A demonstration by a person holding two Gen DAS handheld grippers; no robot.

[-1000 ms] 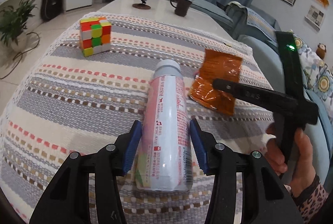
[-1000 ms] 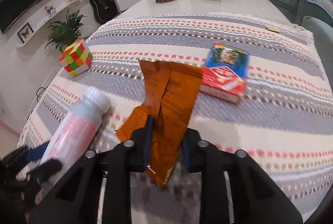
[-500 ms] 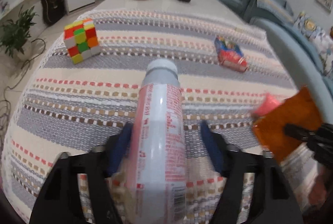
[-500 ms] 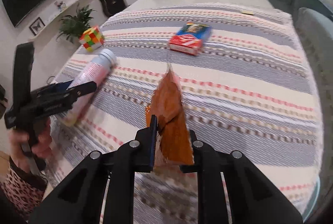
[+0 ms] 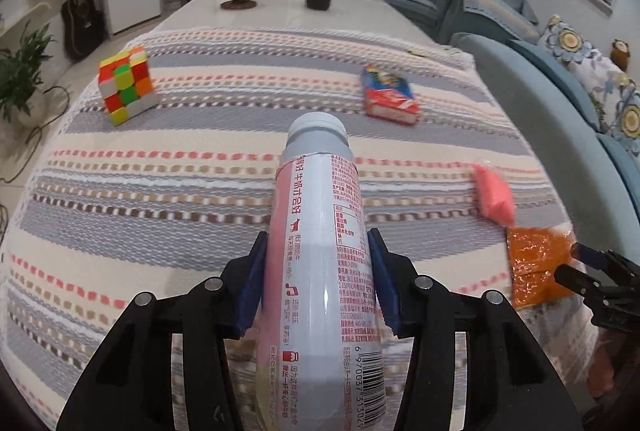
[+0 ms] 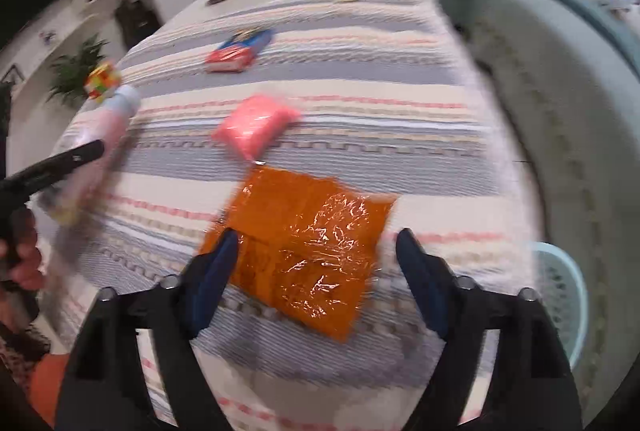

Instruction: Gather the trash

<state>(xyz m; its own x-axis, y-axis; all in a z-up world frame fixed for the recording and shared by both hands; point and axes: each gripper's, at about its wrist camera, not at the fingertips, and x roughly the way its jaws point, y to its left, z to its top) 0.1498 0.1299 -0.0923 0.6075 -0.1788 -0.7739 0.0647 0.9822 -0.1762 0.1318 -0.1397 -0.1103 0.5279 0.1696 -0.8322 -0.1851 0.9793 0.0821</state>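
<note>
**Wrapper released, bottle lifted**

Since a second ago the right gripper (image 6: 316, 271) has let go: its jaws are spread around one orange wrapper (image 6: 308, 251) lying on the bench (image 5: 160, 191). Left gripper (image 5: 316, 283) jaws pinch one bottle (image 5: 320, 251). One cube (image 5: 125, 83), box (image 5: 390, 99), pink packet (image 5: 494, 197). Only the right view shows a basket (image 6: 560, 303).

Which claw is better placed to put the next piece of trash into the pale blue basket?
Right. The right claw is open around the crinkled orange foil wrapper, with the pale blue mesh basket just to its right. The left claw grips the pink-and-white plastic bottle, farther from the basket.
</note>
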